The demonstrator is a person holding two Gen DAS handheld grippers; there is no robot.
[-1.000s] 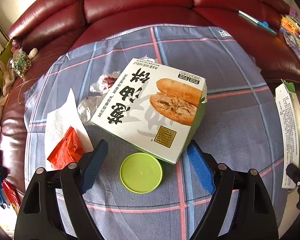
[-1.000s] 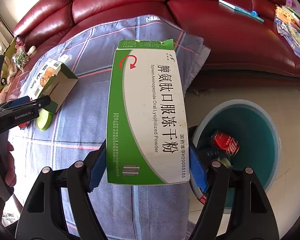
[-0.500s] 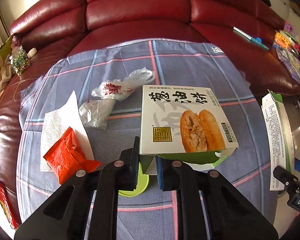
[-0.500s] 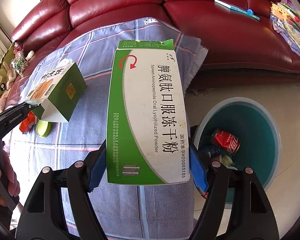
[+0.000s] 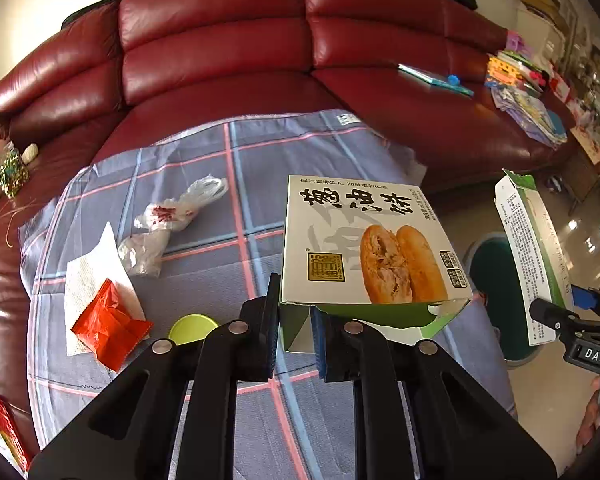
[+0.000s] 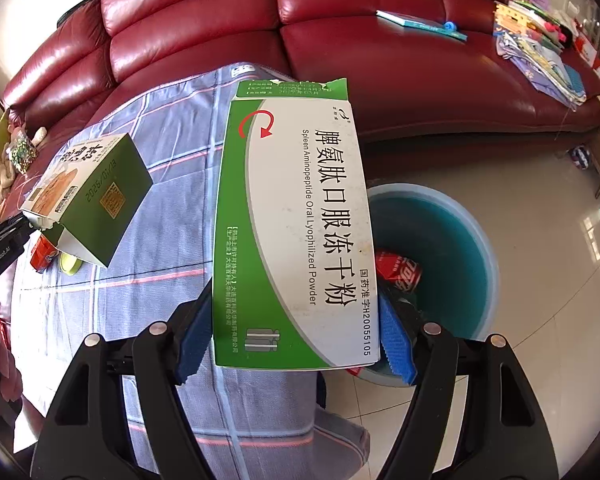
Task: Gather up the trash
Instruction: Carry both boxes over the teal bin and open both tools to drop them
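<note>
My left gripper [image 5: 294, 334] is shut on the torn edge of a white and green pastry box [image 5: 364, 244] and holds it above the checked cloth [image 5: 204, 184]; the box also shows in the right wrist view [image 6: 88, 196]. My right gripper [image 6: 294, 340] is shut on a green and white medicine box [image 6: 292, 224], which also shows in the left wrist view [image 5: 532, 256], held near the teal bin [image 6: 452, 240]. On the cloth lie a red wrapper [image 5: 108, 316] on a paper napkin [image 5: 88, 268], a crumpled plastic bag [image 5: 168, 220] and a green lid [image 5: 192, 328].
A red can [image 6: 400, 272] lies in the bin, which stands on the tiled floor right of the table. A dark red sofa [image 5: 228, 52] curves behind the table, with papers and books [image 5: 528, 96] on its right end.
My left gripper has shut on the pastry box's edge, lifted it off the cloth and carried it right. The green lid is now uncovered. My right gripper holds the medicine box steady.
</note>
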